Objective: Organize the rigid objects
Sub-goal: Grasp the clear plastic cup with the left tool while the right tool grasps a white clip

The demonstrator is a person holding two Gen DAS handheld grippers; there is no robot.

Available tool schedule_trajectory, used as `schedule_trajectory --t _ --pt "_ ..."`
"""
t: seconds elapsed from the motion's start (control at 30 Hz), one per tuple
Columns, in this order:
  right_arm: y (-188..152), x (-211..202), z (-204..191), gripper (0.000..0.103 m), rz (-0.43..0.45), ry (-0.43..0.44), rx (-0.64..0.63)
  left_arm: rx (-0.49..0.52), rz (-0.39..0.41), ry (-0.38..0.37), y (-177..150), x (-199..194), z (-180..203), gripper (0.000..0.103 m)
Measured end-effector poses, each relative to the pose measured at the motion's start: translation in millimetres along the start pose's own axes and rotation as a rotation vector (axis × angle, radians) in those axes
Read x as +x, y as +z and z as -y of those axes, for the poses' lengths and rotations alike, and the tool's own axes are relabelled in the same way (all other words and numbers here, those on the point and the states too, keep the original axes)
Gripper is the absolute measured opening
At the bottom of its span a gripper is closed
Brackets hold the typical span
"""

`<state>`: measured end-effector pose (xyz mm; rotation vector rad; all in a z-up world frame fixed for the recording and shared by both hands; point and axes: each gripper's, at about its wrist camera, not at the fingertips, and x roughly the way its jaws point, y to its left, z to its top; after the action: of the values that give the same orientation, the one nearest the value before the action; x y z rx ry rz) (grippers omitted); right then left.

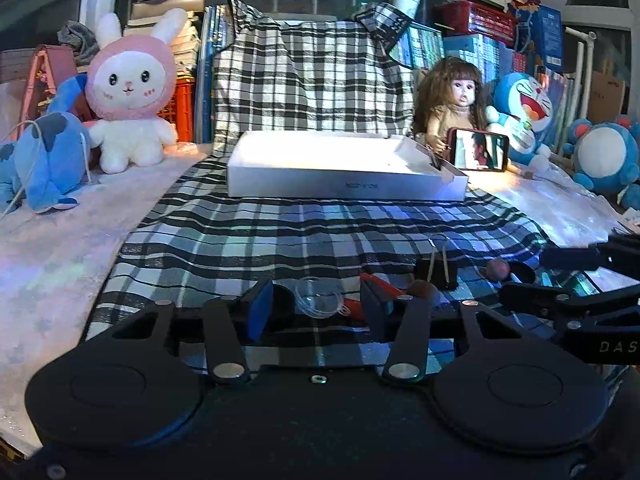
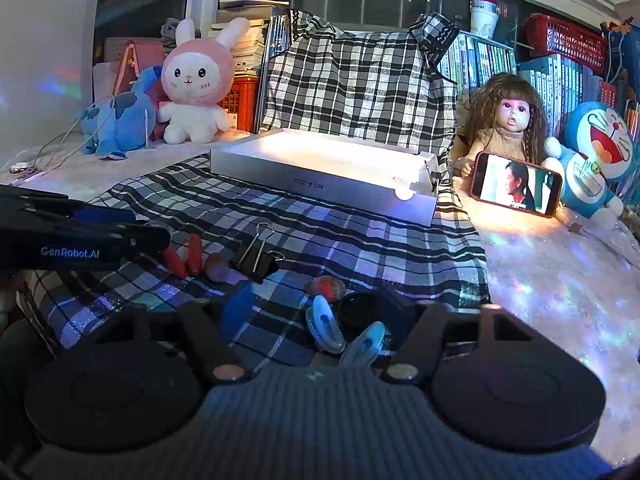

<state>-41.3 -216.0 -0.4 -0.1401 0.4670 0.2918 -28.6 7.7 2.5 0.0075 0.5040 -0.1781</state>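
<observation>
One shallow white box lies open on a black-and-white checked cloth over a cluttered surface. Nearer than the box lie one black binder clip, two red pieces, two pale blue clips and one clear dish. Behind it sit one rabbit plush, one doll and one phone. The left gripper and the right gripper are both spread, holding nothing.

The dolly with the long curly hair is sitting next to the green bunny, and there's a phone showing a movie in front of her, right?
Almost. The bunny is pink and white, not green, and she sits far across the checked cloth from the doll; the right wrist view shows it. The toy beside the doll is the blue Doraemon plush. The phone playing a video does lean in front of her.
</observation>
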Motion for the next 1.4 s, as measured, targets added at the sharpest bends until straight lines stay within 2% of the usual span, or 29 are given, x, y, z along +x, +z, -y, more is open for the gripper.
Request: schedule_trajectory --t 0.1,0.23,0.33,0.4,0.5,0.57,0.77,0.97,1.1,1.33,1.37,1.4 --pt "-1 0 1 0.055 -0.011 0.015 0.019 -0.017 0.005 0.022 0 0 -4 0.040" --pt "-3 2 -2 0.046 -0.024 0.008 0.011 -0.019 0.017 -0.001 1 -3 -7 0.036" --pt "-5 4 -2 0.043 -0.033 0.011 0.013 0.018 0.014 -0.017 0 -4 -2 0.035" --pt "-5 5 -2 0.042 -0.037 0.006 0.017 0.025 -0.003 -0.022 -1 -2 1 0.030" --pt "-5 7 1 0.039 -0.043 0.003 0.040 -0.008 -0.038 -0.063 -2 1 2 0.024" --pt "-6 8 3 0.038 -0.045 0.005 0.052 -0.029 -0.056 -0.094 -4 2 1 0.023" --pt "-6 8 4 0.033 -0.045 -0.001 0.057 0.027 -0.036 -0.019 -7 5 7 0.024" --pt "-4 10 5 0.027 -0.042 0.000 0.071 0.044 -0.025 -0.019 -2 13 11 0.025" --pt "-5 11 3 0.027 -0.045 -0.004 0.059 0.032 -0.026 -0.026 -1 20 10 0.036" --pt "-6 14 2 0.028 -0.038 -0.009 0.059 0.000 -0.029 -0.036 -1 29 5 0.036" --pt "-7 15 2 0.028 -0.041 -0.013 0.060 -0.004 -0.030 -0.044 -1 29 5 0.035" --pt "-7 15 2 0.028 -0.040 -0.014 0.058 -0.007 -0.031 -0.050 -1 30 5 0.030"
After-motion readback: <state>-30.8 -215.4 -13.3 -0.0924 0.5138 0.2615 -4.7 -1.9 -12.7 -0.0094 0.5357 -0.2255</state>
